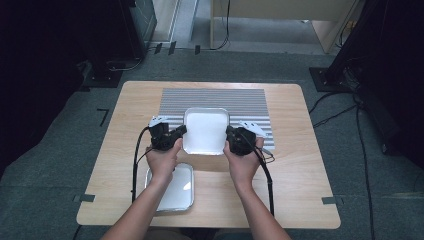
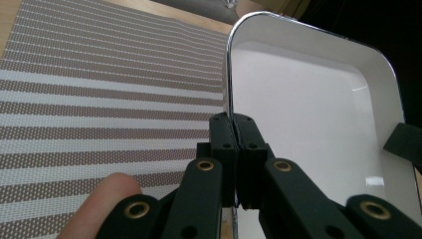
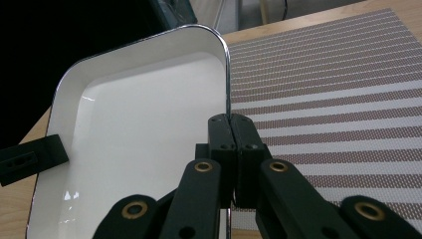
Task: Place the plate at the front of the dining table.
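A white rectangular tray (image 1: 206, 131) with a metal rim lies over the near part of a striped placemat (image 1: 215, 100). My left gripper (image 1: 182, 132) is shut on the tray's left rim (image 2: 230, 74), the jaws pinching the thin edge. On the opposite side my right gripper (image 1: 229, 135) is shut on the right rim (image 3: 227, 74) in the same way. Each gripper view shows the white inside of the tray (image 2: 308, 114) (image 3: 144, 119) and the tip of the other gripper at its far side. Whether the tray touches the mat I cannot tell.
A second, similar white tray (image 1: 175, 192) sits on the wooden table (image 1: 300, 150) near its front edge, under my left forearm. Cables trail from both grippers toward the table's front. Dark equipment stands and floor cables surround the table.
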